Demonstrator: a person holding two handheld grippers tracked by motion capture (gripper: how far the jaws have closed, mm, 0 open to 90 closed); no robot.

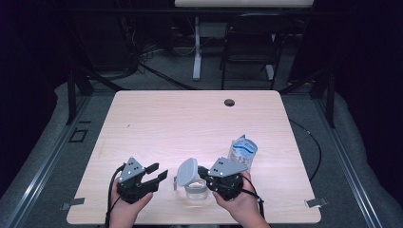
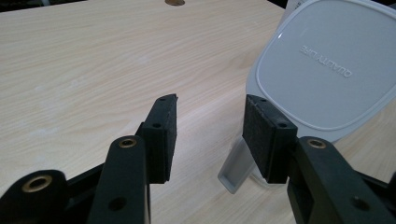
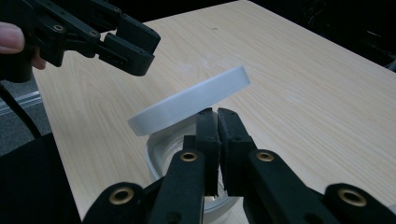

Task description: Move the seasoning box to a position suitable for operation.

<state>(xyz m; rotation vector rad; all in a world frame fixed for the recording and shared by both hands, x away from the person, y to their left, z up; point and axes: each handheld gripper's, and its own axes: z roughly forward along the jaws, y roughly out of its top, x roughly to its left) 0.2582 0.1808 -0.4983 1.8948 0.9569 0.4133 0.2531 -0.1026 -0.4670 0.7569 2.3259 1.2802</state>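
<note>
A clear round container [image 1: 196, 192] stands near the table's front edge, its white lid [image 1: 187, 171] tipped up and open. My right gripper [image 1: 203, 172] reaches in from the right; its jaws are pressed together on the container's rim [image 3: 156, 156], just under the raised lid [image 3: 187, 102]. My left gripper [image 1: 160, 171] is a short way left of the lid, open, with nothing between its pads. In the left gripper view the lid [image 2: 327, 70] rises beyond the right-hand jaw of the left gripper [image 2: 210, 112], and its grey tab [image 2: 236, 168] hangs low.
A crumpled plastic bottle with a blue and white label [image 1: 242, 152] stands just behind the right hand. The light wooden table [image 1: 190, 118] has a cable hole [image 1: 229, 102] at the back. Chairs and a desk leg stand beyond it.
</note>
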